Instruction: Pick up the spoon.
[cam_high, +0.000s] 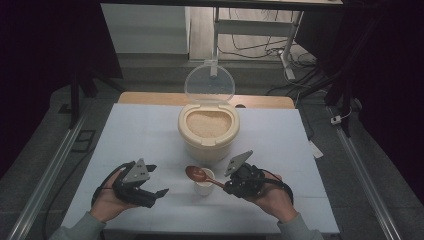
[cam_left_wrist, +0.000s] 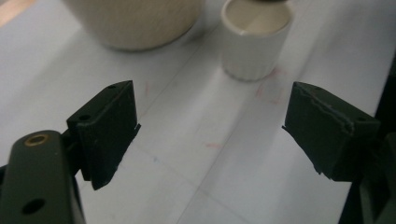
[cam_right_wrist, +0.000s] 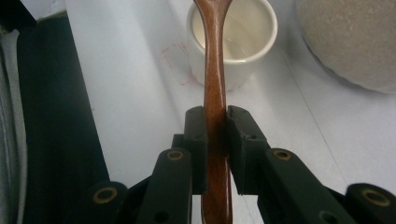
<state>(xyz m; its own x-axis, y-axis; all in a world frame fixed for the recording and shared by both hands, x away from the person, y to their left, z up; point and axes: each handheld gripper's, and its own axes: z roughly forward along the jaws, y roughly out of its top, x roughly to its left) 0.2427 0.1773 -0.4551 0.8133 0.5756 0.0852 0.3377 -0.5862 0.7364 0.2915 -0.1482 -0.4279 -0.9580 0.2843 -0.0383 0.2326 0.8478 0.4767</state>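
Note:
A cream rice container stands mid-table, full of rice, its clear lid tipped up behind it. In front of it sits a small white cup. My right gripper is shut on the handle of a brown wooden spoon. The spoon's bowl hangs over the cup's rim. My left gripper rests open to the left of the cup, nothing between its jaws.
The white table cover ends close to my hands at the front edge. A wooden strip shows behind it. Metal rails run along both sides, and cables lie on the floor beyond.

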